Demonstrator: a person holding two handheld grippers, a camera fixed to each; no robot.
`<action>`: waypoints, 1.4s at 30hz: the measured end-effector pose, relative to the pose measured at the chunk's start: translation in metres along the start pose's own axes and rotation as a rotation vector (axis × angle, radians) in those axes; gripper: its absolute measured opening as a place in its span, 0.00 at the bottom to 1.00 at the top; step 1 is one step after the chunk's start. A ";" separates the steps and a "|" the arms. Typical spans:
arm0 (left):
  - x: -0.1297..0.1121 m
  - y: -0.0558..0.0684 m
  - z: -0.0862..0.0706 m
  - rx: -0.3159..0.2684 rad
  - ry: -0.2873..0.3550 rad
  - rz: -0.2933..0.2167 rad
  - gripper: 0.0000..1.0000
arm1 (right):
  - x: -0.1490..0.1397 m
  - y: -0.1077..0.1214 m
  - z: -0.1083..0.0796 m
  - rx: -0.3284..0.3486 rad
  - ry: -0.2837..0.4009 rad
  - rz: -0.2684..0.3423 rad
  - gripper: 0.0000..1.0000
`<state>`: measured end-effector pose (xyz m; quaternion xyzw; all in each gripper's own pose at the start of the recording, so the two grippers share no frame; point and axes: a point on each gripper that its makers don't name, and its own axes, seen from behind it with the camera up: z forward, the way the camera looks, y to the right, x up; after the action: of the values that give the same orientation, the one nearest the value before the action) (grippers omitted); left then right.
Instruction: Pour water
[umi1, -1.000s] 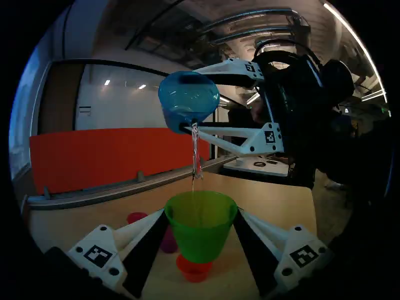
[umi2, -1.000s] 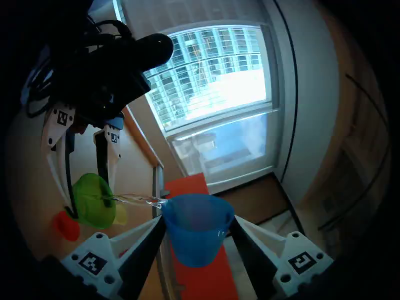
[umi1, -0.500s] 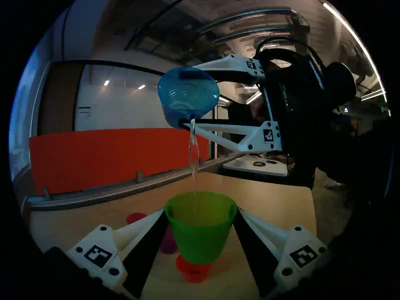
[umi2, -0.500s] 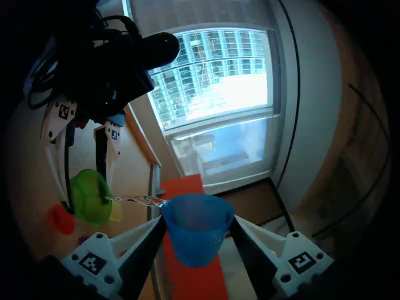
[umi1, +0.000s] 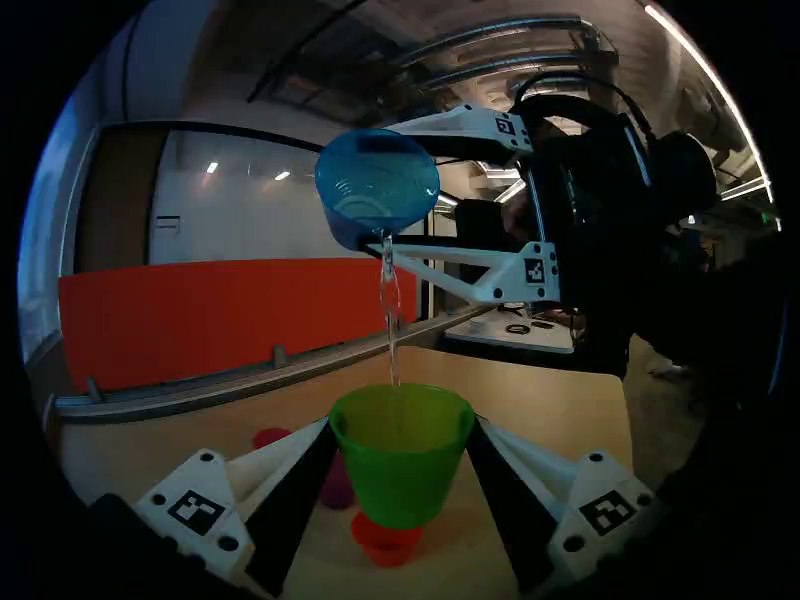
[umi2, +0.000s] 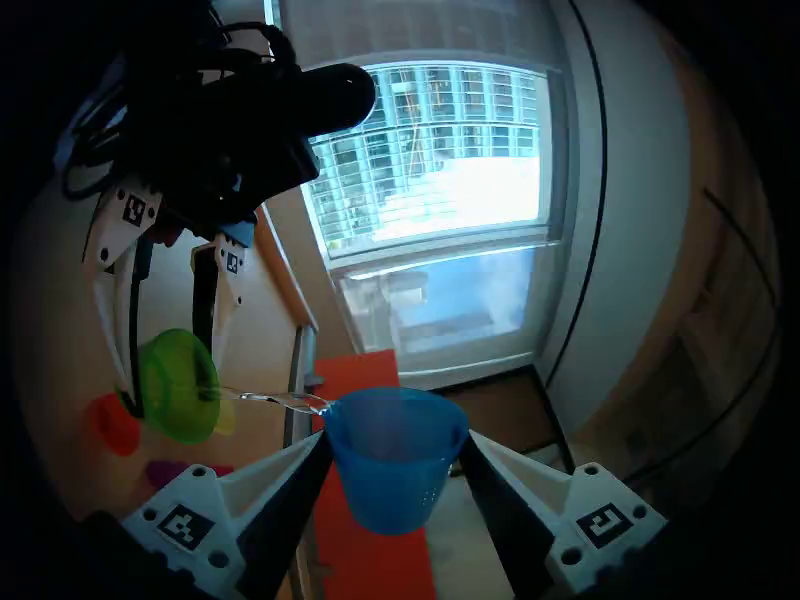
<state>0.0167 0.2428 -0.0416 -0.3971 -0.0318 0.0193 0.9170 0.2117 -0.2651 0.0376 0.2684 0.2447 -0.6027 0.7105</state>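
One blue cup (umi1: 377, 185), one green cup (umi1: 402, 460), one red cup (umi1: 385, 542), two tongs (umi1: 400, 432) (umi2: 395, 442).

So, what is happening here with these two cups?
A person is pouring water from one cup into another, using two handheld grippers. The right gripper holds the blue cup tilted, up high. A thin stream of water falls from its rim into the green cup. The left gripper holds that cup upright lower down, above the wooden table. A small red cup sits on the table beneath it.
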 end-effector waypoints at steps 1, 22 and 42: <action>0.000 0.000 0.000 0.000 0.000 0.000 0.87 | 0.000 0.000 0.000 -0.001 0.000 -0.005 0.90; 0.001 0.000 0.000 -0.005 0.001 0.003 0.87 | 0.005 0.007 0.003 -0.015 0.002 -0.109 0.90; 0.001 -0.002 0.001 -0.005 0.005 -0.001 0.87 | 0.015 0.006 0.002 -0.021 0.009 -0.205 0.90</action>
<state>0.0180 0.2426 -0.0397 -0.3993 -0.0298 0.0180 0.9162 0.2201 -0.2764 0.0293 0.2373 0.2803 -0.6685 0.6468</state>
